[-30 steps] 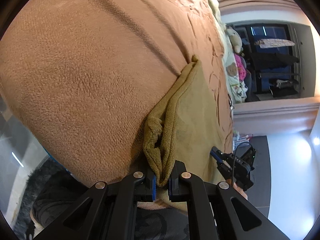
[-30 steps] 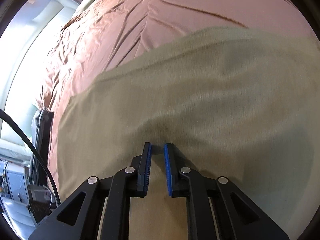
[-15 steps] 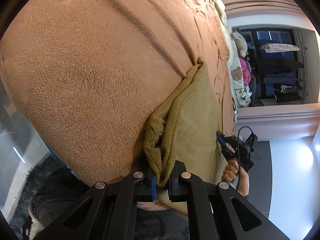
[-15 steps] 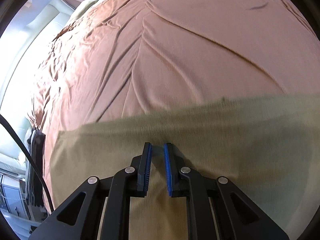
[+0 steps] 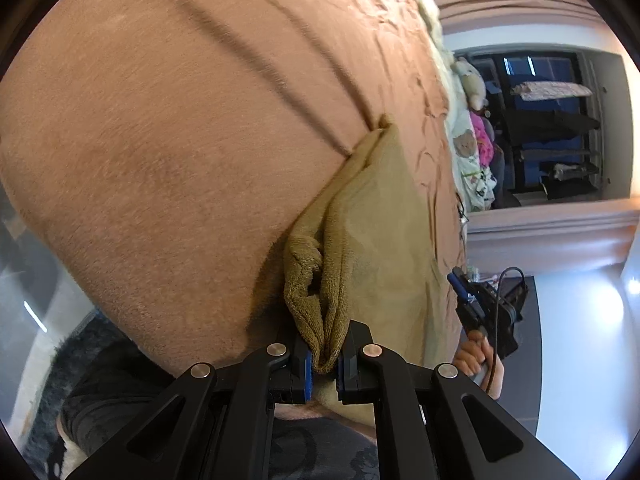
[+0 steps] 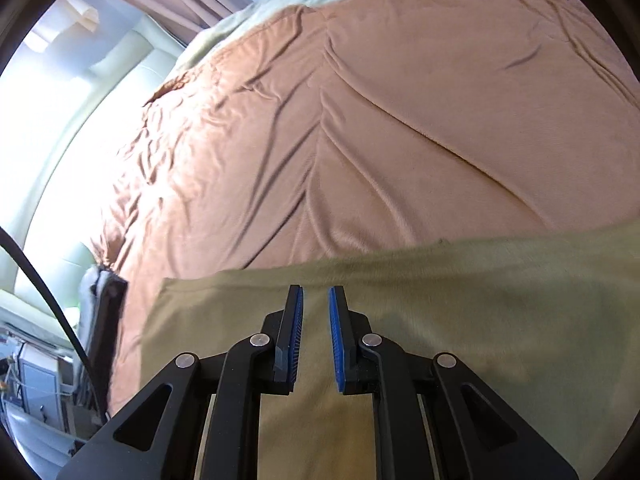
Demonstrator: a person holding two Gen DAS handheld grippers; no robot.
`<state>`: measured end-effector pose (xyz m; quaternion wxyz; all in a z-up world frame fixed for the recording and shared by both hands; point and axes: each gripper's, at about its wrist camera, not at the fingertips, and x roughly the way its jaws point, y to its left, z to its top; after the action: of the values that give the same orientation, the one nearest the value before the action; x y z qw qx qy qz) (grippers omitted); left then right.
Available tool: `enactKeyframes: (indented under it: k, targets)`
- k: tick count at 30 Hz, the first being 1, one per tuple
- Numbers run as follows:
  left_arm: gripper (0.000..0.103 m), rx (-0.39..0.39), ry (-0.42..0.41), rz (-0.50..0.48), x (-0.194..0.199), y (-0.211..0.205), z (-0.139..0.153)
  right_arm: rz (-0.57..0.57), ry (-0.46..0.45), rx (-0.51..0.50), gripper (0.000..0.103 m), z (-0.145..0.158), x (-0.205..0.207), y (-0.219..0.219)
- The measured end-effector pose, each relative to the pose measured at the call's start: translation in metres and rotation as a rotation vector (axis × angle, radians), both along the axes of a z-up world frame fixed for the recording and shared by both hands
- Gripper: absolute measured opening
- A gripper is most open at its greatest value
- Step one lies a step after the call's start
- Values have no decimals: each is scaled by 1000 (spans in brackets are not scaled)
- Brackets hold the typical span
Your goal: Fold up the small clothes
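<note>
On the brown blanket (image 6: 400, 120) that covers the bed, your olive cloth (image 6: 460, 300) lies spread and mostly flat, its far edge running across the right wrist view just ahead of the right gripper (image 6: 316, 308). Its near left corner is gathered up off the blanket and pinched in the left gripper (image 5: 323, 360).

Expect it to handle as a light, soft, floppy piece: a fleecy or terry pile that bunches readily, sags wherever you do not support it, and drags on the blanket's similar nap rather than sliding. Nothing about it is fragile, and the pile should give the pads good purchase. I would take it by corners or along a hem, catching both layers where it is doubled, so the edge stays straight when you carry it over.

Your left fingers (image 5: 306, 364) are nearly closed, clamping a thick doubled fold of the cloth that bulges out ahead of the tips. Your right fingers (image 6: 294, 320) stand only a narrow slot apart, and nothing sits between them; they hang over the cloth's flat middle, near its far edge, gripping nothing. In the left wrist view you can see that gripper (image 5: 480, 304) in your hand (image 5: 476, 354) beside the cloth's right side.
</note>
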<state>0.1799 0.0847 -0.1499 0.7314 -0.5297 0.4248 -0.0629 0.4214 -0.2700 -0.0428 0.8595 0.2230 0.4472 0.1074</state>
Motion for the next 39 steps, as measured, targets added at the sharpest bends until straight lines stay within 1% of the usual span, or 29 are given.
enactKeyframes:
  k: [1,3,5,6,8,10,12,15,21,24,27,33,39]
  targets:
    - [7,3,-17,-7,0,-1,4,3,-1,4,12,2,-7,0]
    - [7,0,-36,-16,1,-2,10,7,21,20,12,1,-21,1]
    - [7,-1,-56,-29,4,-2,17,51,38,30,12,0,-38,8]
    - [7,1,-63,-34,5,-3,20,67,40,22,12,3,-41,8]
    - [7,3,-75,-45,7,-5,25,106,34,17,12,4,-59,14]
    - [7,5,-81,-54,10,-6,30,119,23,12,12,7,-71,16]
    - [7,12,-92,-64,13,-8,35,129,14,-20,12,7,-83,18]
    - [7,30,-106,-82,20,-12,44,141,30,4,12,0,-103,16]
    - [7,40,-130,-116,30,-21,63,132,56,36,12,-7,-135,10]
    - [7,52,-154,-137,35,-27,76,122,73,75,12,-11,-151,5]
    - [7,59,-180,-163,40,-36,90,119,92,86,12,-19,-165,10]
    - [7,95,-238,-235,50,-62,121,83,128,113,12,-36,-189,16]
    - [7,112,-281,-309,61,-93,144,53,118,145,12,-40,-205,17]
